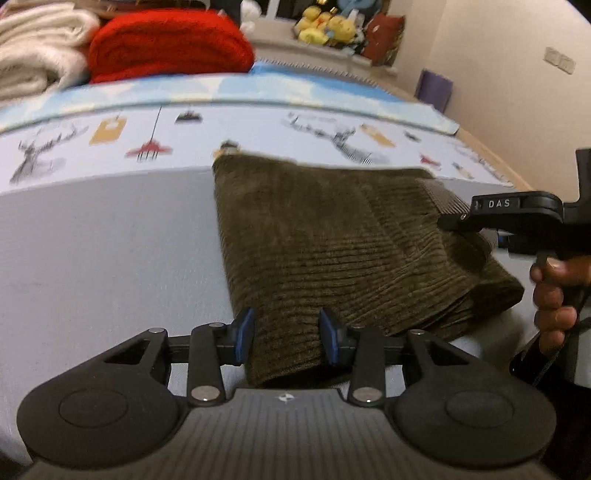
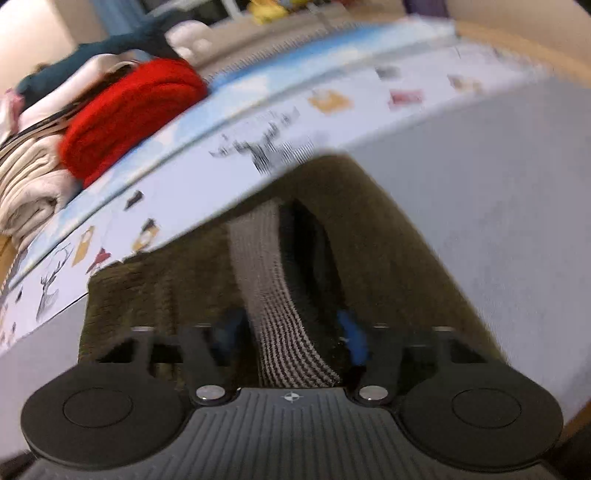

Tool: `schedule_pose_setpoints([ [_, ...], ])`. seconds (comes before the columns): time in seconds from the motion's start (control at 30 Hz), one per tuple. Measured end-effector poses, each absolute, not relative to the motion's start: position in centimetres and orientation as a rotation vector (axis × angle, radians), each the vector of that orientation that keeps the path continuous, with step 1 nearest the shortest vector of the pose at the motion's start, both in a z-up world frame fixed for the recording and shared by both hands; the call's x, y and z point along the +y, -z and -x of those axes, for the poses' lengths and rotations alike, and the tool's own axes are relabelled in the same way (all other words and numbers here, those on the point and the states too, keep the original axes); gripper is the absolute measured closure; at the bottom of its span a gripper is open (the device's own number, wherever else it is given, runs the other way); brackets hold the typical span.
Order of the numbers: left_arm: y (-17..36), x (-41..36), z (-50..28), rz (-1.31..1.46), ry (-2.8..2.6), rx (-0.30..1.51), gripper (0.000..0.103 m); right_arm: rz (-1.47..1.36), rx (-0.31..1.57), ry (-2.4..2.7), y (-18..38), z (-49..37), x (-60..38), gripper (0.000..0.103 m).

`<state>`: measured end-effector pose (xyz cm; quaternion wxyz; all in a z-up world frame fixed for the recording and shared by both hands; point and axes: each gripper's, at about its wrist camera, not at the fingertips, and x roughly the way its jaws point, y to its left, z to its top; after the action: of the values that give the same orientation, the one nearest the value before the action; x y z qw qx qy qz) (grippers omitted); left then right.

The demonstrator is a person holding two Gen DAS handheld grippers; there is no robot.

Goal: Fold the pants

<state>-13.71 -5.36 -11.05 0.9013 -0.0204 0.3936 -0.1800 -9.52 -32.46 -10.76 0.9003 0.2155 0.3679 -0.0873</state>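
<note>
Reaching low over the pants (image 1: 332,236), the left gripper (image 1: 287,336) straddles their near edge, jaws apart. The right gripper (image 2: 291,336) sits at the waistband (image 2: 269,280); blur hides its grip. Pants lie on a grey bed (image 1: 92,251), a red blanket (image 1: 166,44) behind.

A home bedroom is indicated by a bed (image 1: 92,258) covered with a deer-printed sheet (image 1: 258,129), stacked folded blankets (image 1: 166,44) and yellow plush toys (image 1: 325,24).

pants (image 1: 332,240): ribbed olive corduroy, matt
waistband (image 2: 280,295): striped knit elastic
bedsheet (image 1: 103,251): smooth grey cloth
blanket (image 1: 166,44): fuzzy red
</note>
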Motion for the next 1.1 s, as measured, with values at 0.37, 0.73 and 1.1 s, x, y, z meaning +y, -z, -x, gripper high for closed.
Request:
schedule_pose_setpoints([
  [0.37,8.6,-5.6,15.2,0.083,0.506,0.706,0.06,-0.293,0.603,0.451,7.1,13.1,-36.5,0.102],
  [0.73,11.6,-10.3,16.0,-0.235,0.564,0.779,0.061,-0.354,0.516,0.282,6.7,15.2,-37.1,0.048],
  [1.1,11.4,-10.1,16.4,-0.204,0.537,0.764,0.06,-0.414,0.849,0.322,12.0,11.6,-37.9,0.018],
])
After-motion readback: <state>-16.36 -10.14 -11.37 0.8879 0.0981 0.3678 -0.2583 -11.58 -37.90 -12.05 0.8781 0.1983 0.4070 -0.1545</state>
